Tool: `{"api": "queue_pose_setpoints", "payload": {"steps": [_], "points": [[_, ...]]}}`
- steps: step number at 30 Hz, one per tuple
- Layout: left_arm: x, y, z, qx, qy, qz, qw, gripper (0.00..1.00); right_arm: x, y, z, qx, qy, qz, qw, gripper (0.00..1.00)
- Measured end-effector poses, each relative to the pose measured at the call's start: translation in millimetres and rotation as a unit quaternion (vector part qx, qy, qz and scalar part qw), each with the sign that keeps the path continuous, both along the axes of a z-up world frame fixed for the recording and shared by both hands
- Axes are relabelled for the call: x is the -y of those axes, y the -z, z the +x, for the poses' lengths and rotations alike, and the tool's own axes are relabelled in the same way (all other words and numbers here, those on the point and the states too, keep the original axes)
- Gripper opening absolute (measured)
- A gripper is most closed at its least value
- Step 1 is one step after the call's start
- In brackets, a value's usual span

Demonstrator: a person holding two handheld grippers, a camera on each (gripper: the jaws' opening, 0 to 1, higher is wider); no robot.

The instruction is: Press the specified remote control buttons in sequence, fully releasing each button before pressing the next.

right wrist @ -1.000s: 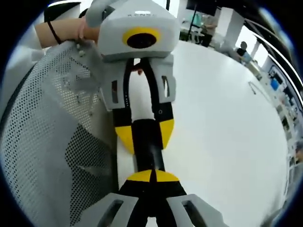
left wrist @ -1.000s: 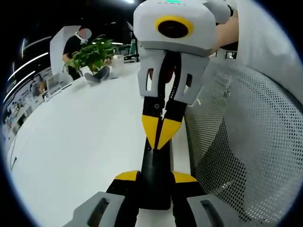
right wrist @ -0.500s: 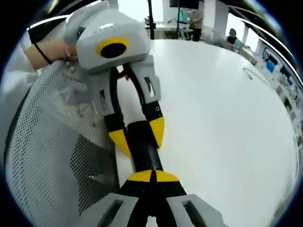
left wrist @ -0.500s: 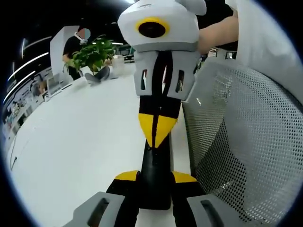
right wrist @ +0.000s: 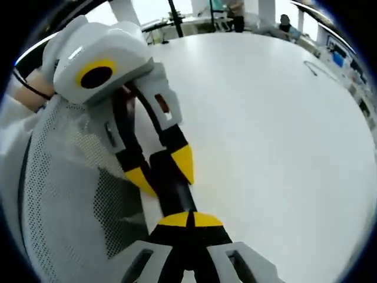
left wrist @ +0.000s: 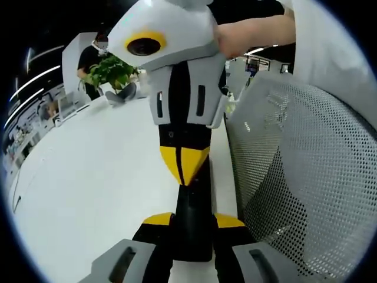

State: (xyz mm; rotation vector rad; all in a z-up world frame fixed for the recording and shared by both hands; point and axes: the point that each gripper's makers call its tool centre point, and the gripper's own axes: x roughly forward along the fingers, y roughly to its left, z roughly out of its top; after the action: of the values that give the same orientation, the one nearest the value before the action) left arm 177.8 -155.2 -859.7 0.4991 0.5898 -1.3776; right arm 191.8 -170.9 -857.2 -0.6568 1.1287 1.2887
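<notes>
Above a white table (left wrist: 88, 177), beside a mesh chair back (left wrist: 306, 177), two hand-held grippers meet over a slim black remote (left wrist: 192, 224). Seen from the left gripper view, the left gripper (left wrist: 192, 227) has its yellow-tipped jaws spread to either side of the remote, pinching it by its long edges and holding it off the table. The right gripper (left wrist: 184, 171) comes down from beyond the remote's far end, its jaws pressed together into a single yellow point that rests on, or just above, the remote's upper face; contact cannot be confirmed. From the right gripper view, the left gripper (right wrist: 162, 171) clasps the remote (right wrist: 171, 188) with one yellow tip on each side, while the right gripper (right wrist: 188, 219) shows its tips closed against each other at the remote's near end. A potted plant (left wrist: 112, 71) stands at the table's far edge, well apart from the remote. No buttons or indicator can be made out, so progress through the sequence cannot be read; judging by the pose, a press is under way or about to begin, with release and any later presses left.
</notes>
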Motion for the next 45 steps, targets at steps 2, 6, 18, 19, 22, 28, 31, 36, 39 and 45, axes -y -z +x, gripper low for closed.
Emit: {"api": "queue_pose_setpoints", "payload": {"steps": [2,6,18,19,22,28,31,36,39,45], "points": [[0.0,-0.1,0.0,0.000,0.000,0.000,1.0000,0.24,-0.3,0.2,0.1,-0.005,-0.002,-0.008,1.0000,0.00],[0.1,-0.2,-0.1,0.000,0.000,0.001,1.0000,0.24,-1.1,1.9,1.4,-0.008,-0.004,-0.021,0.9997,0.00],[0.2,-0.1,0.1,0.000,-0.001,0.000,1.0000,0.24,0.6,0.0,1.0,0.052,0.012,0.024,0.9983,0.00],[0.2,-0.2,0.1,-0.001,-0.002,0.000,1.0000,0.24,1.2,-0.7,1.0,0.052,0.012,0.027,0.9982,0.00],[0.2,-0.1,0.0,0.000,-0.002,0.000,1.0000,0.24,0.0,-2.8,-2.0,0.050,0.012,0.030,0.9982,0.00],[0.2,-0.1,0.2,0.000,-0.002,0.000,1.0000,0.24,-9.5,-5.7,-14.3,0.062,-0.034,0.035,0.9968,0.00],[0.1,0.1,0.1,0.000,-0.001,0.001,1.0000,0.24,-9.6,-4.5,-14.8,0.061,-0.036,0.029,0.9971,0.00],[0.3,0.0,-0.9,-0.001,0.001,0.000,1.0000,0.24,-9.4,-3.0,-16.2,0.100,-0.080,0.010,0.9917,0.00],[0.0,-0.2,-1.0,-0.001,0.002,0.000,1.0000,0.24,-10.1,-2.0,-17.4,0.115,-0.087,0.003,0.9896,0.00],[0.1,-0.2,-1.0,-0.001,0.002,0.001,1.0000,0.24,-9.8,-2.1,-14.4,0.126,-0.081,0.003,0.9887,0.00]]}}
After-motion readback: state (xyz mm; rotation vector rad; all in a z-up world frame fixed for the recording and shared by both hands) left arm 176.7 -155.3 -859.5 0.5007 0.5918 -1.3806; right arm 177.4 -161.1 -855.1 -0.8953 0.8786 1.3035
